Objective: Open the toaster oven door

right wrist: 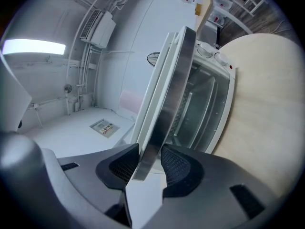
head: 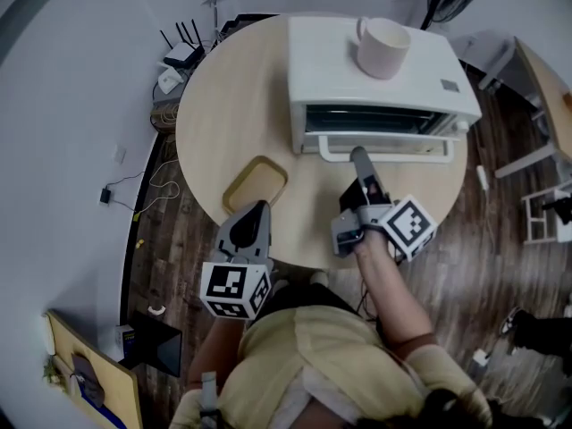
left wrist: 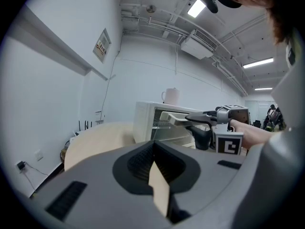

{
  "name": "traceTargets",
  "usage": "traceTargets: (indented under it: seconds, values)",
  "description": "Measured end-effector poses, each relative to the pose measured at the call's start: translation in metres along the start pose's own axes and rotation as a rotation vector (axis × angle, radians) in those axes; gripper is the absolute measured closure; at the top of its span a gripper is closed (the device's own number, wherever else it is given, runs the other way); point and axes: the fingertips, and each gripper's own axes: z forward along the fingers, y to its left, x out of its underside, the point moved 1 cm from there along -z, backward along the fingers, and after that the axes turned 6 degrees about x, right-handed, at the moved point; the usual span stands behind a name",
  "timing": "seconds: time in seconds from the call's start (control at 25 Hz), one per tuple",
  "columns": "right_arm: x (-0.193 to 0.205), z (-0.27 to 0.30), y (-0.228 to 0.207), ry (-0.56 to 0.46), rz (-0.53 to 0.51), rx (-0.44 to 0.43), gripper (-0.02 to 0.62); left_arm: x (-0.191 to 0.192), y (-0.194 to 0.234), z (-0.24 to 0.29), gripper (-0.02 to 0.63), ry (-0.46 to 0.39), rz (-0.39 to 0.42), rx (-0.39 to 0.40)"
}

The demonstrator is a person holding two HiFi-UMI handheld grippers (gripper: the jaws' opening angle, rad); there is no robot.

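1 white toaster oven sits at the far side of 1 round table, with 1 mug on its top and 1 small tan tray lying on the tabletop near the front edge. 2 grippers in view. The right gripper has both jaws clamped on the oven's door handle, the bar pinched between the 2 ribbed pads; the door is tipped partway out from the oven front, hinged at the bottom. The left gripper hovers above the near table edge just beside the tray, jaws pressed together with nothing between them, well apart from the oven. Inside the oven only dim rack lines show through the glass, too dark to count. The controls on the oven's right end are too small to make out. In the left gripper view the right gripper covers part of the door. The person's body is cut off at the bottom edge of the head view. Small dark items on the floor behind the table are unclear.
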Motion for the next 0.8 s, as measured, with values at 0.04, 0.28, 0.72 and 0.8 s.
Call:
traceTargets:
  seconds: [0.04,0.28,0.72,0.8]
  values:
    - [0.0,-0.001,-0.001,-0.002,0.0,0.004,0.449,0.0,0.0,-0.001,0.604,-0.001,0.002,0.003]
    - [0.007,-0.011,-0.005,-0.011,0.007,0.011,0.449,0.001,0.0,-0.006,0.604,-0.002,0.005,0.017]
    - [0.023,-0.036,-0.021,-0.015,0.01,0.077,0.453,0.004,-0.012,-0.009,0.604,-0.011,0.012,0.074]
    - [0.026,-0.041,-0.026,-0.015,0.01,0.097,0.454,0.004,-0.014,-0.01,0.604,-0.011,0.015,0.084]
